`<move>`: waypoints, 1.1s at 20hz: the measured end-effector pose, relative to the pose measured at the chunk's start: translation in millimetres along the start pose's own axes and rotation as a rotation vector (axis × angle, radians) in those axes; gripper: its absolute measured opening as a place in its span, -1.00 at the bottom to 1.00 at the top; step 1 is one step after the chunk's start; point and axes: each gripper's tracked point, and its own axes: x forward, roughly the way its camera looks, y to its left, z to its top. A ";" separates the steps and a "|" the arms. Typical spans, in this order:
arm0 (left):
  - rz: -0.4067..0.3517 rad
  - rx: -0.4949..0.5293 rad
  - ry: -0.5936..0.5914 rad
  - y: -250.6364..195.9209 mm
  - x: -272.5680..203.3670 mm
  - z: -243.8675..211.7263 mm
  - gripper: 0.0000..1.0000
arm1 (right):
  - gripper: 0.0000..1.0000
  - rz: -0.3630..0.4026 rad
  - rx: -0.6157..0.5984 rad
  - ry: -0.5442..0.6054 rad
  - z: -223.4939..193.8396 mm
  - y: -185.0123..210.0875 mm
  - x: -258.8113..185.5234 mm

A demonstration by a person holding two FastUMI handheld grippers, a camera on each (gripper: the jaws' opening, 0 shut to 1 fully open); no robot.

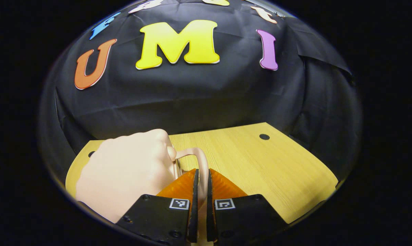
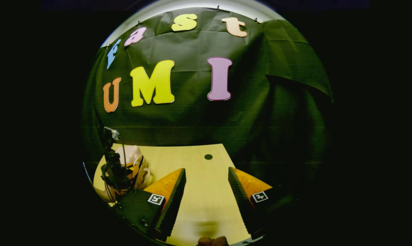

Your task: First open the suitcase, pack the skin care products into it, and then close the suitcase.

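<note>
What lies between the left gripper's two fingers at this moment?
The handle of the pale pink suitcase lies there, pinched by the left gripper, as the left gripper view shows.

a light wooden table top [image 1: 260, 160] with a fine straight grain runs across the lower part of the left gripper view, and it shows again, paler, in the right gripper view [image 2: 206, 191]. a small dark round hole [image 1: 264, 136] sits near its far right corner in the left gripper view; the same kind of hole [image 2: 208, 156] shows near the far edge in the right gripper view. a second hole [image 1: 91, 153] lies at the far left edge, partly hidden. behind the table hangs the booth's black cloth wall [image 1: 192, 99], creased and folded, with a loose flap [image 2: 294, 65] drooping at its right side.
</note>
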 end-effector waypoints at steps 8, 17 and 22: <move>-0.014 0.009 0.073 -17.8 12.5 -15.3 -0.53 | 0.42 0.043 0.010 0.035 -6.2 4.8 21.4; 0.007 -0.085 -0.151 -3.7 -73.7 72.0 0.58 | 0.49 0.161 -0.076 -0.106 32.9 69.1 30.1; 0.061 -0.055 -0.359 25.6 -133.2 162.2 0.78 | 0.50 0.193 -0.041 -0.218 68.4 112.2 25.0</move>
